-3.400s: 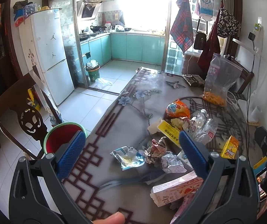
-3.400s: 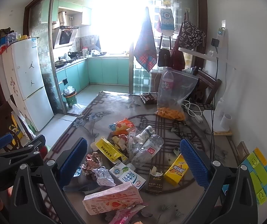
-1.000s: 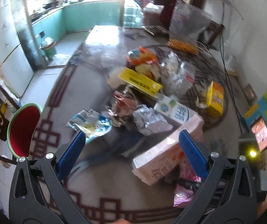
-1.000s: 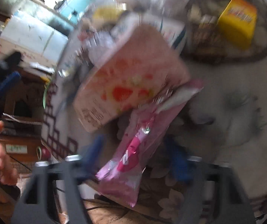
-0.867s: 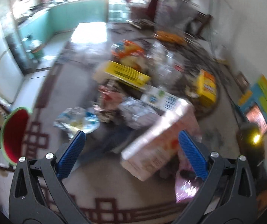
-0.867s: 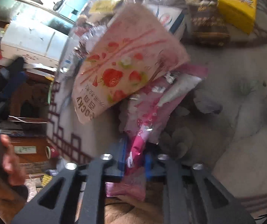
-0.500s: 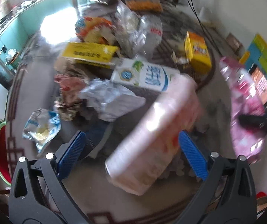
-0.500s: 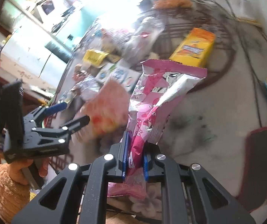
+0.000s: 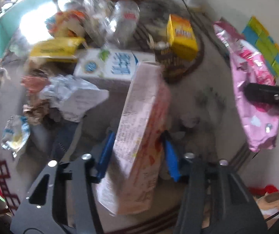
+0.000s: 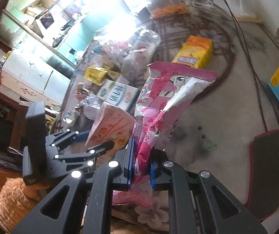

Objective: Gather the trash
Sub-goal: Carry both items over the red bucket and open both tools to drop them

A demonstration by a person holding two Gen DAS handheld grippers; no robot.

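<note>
Jaws of the left gripper [image 9: 137, 152], wide a second ago, are closing around the pink snack box [image 9: 139, 136]. Meanwhile the right gripper [image 10: 140, 170] stays clamped on the pink wrapper [image 10: 164, 105], now lifted clear, so two pieces look nearly ready for binning.

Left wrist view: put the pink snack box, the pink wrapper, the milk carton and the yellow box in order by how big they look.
1. Pink snack box, though it sits nearest the camera.
2. Pink wrapper.
3. Milk carton.
4. Yellow box, farthest away, so true size is unsure.
</note>
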